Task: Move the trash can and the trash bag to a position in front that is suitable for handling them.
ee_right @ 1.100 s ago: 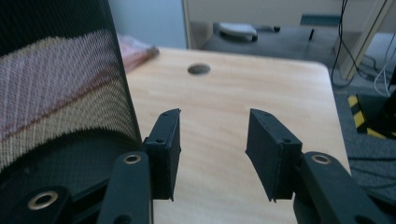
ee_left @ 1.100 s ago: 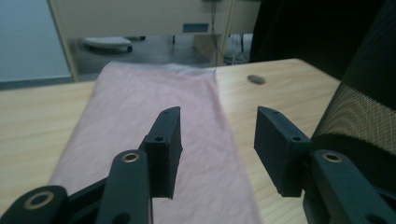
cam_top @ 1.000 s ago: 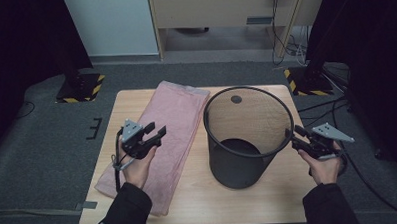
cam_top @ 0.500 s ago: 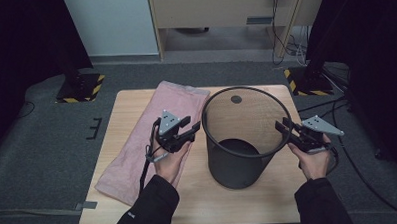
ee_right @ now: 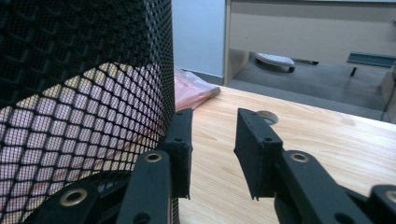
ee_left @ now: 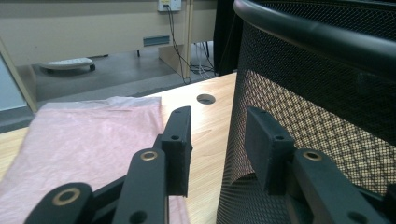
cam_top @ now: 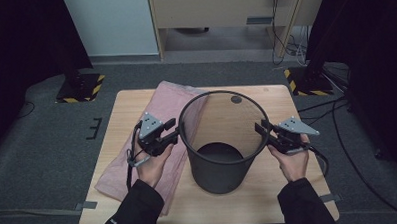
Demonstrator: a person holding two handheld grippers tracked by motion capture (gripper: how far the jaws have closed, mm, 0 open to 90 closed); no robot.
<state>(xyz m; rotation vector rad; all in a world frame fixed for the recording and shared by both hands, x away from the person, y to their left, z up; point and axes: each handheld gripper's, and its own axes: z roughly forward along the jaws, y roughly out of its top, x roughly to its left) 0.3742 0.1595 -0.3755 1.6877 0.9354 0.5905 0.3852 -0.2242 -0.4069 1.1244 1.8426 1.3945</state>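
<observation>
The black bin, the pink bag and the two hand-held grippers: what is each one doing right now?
Mesh bin: upright on the table, empty, not gripped.
Pink bag: lying flat on the table, partly behind the bin.
Left hand-held gripper: open beside the bin's wall; jaws have just been closing, nothing between them.
Right hand-held gripper: open beside the opposite wall, nothing between its jaws.
Table: bears the bin and the bag.

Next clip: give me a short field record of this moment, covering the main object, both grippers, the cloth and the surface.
main object: black mesh bin, upright on the wooden table
left gripper: at the bin's left side, jaws apart and just been closing, nothing pressed between the pads
right gripper: at the bin's right side, jaws apart with nothing between them
cloth: pink cloth lying flat, left of the bin, partly under the left forearm
</observation>
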